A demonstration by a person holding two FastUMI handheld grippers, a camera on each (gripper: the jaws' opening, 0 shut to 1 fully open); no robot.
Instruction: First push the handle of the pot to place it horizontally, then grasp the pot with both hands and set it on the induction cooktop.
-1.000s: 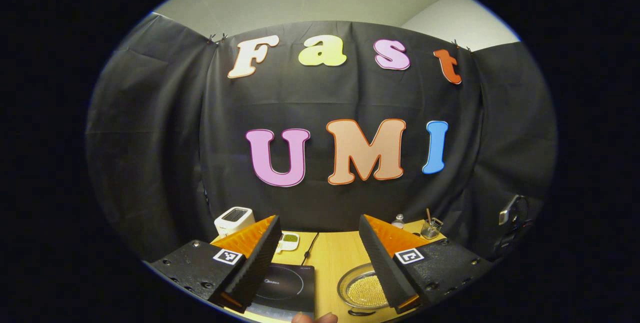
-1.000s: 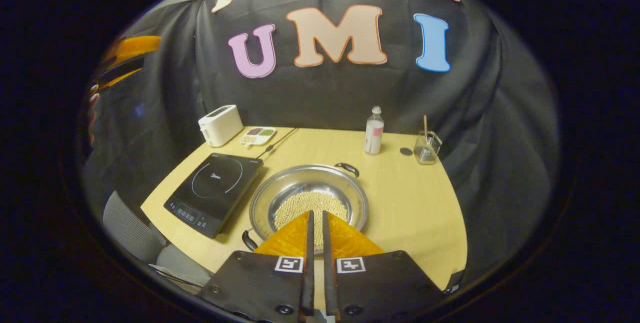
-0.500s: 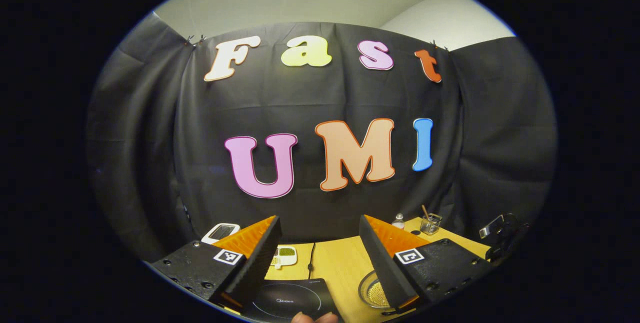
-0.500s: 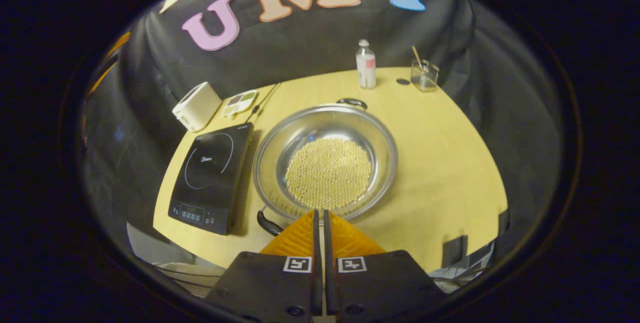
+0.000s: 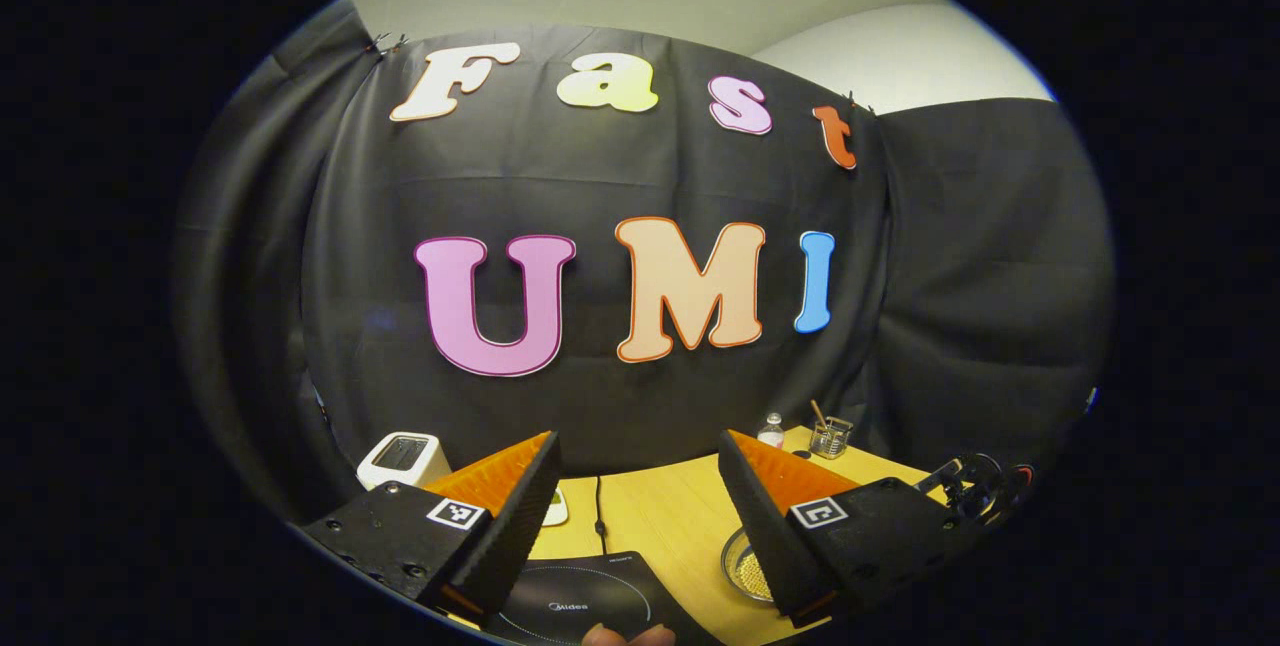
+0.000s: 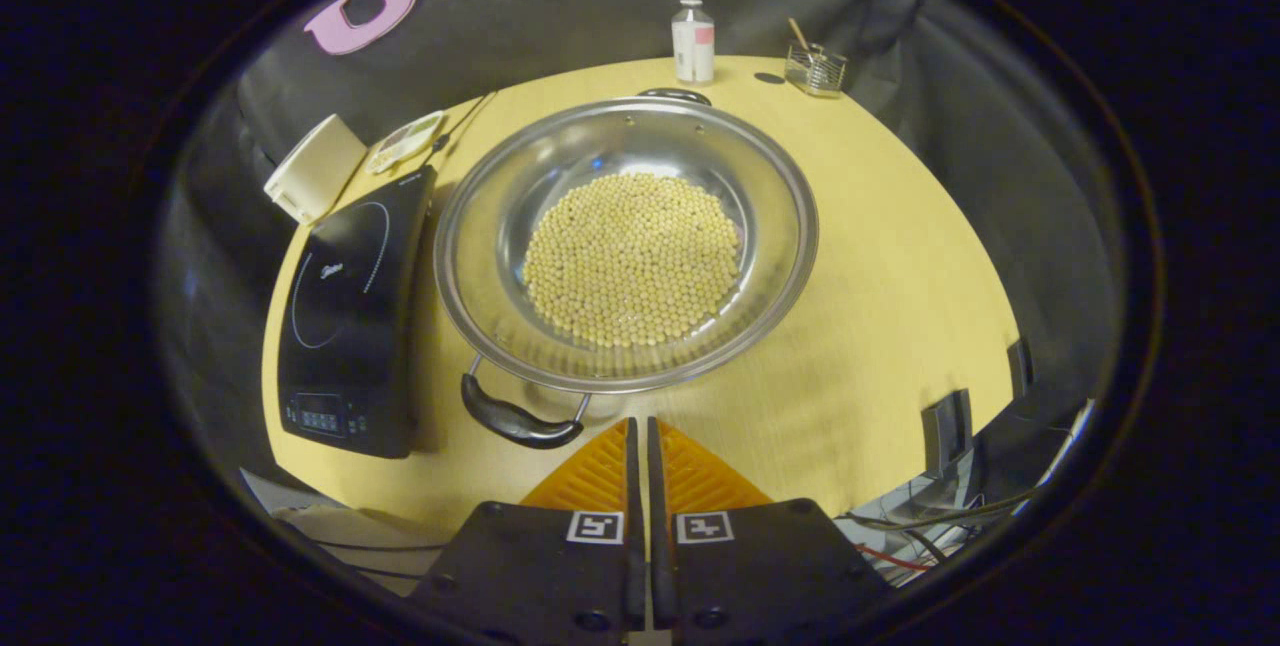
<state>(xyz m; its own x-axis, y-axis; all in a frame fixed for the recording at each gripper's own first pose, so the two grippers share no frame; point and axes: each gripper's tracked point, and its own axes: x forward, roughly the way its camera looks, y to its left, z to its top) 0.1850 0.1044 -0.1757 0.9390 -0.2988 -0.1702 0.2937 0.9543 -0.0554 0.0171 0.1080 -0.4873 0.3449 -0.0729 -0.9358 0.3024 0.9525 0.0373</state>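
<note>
Left gripper view
Room: a black cloth wall hangs behind a pale wooden table (image 5: 660,516), with a light ceiling above it.
Left gripper (image 5: 637,536): raised and aimed almost level at the wall; its jaws stand wide apart with nothing between them. A fingertip (image 5: 628,636) of the holding hand shows at the bottom edge.
On the table: the black induction cooktop (image 5: 585,606) lies between the fingers at the bottom; a white toaster (image 5: 402,458) stands at the far left by the wall; a small bottle (image 5: 770,431) and a clear glass holder (image 5: 830,438) with a stick in it stand at the far right.
Pot (image 5: 745,566): a sliver of its metal rim and pale beans peeks out beside the right-hand finger, to the right of the cooktop.

Right gripper view
Table: seen from above, it carries everything.
Right gripper (image 6: 639,461): tilted down over the near edge of the table, jaws pressed together and holding nothing, just short of the pot.
Pot: a wide steel pot (image 6: 500,186) sits on the table just right of the cooktop, not on it. A layer of round yellow beans (image 6: 632,261) covers its bottom.
Handles: one black handle (image 6: 515,419) points toward the gripper, slightly left of its tip; the other handle (image 6: 675,94) is on the far side.
Cooktop: bare, with its control panel at the near end.
Beyond: toaster, a small divided dish (image 6: 405,138), bottle and glass holder along the far edge.
</note>
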